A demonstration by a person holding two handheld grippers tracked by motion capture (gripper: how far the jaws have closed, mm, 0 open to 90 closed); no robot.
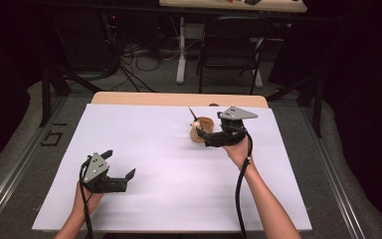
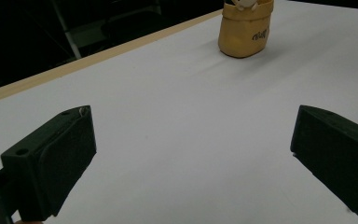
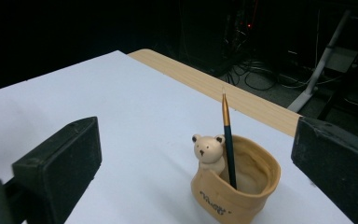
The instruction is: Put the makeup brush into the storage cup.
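Pencil (image 3: 228, 140) stands near-upright in tan bear-faced cup (image 3: 235, 186) at bench (image 1: 179, 169) far side, just ahead of right tool (image 1: 210, 135), jaws spread, empty. Left tool (image 1: 120, 164), also spread, sits well apart, near the front.

- Bench (image 1: 179, 99): pale wood edge, covered by a smooth matt white sheet (image 1: 154, 164).
- Pen pot (image 3: 235, 189): tan, soft-looking, matt.
- Pencil (image 3: 228, 140): glossy dark body, gold tip.
- Tongs' pads (image 3: 60, 168): matt black.
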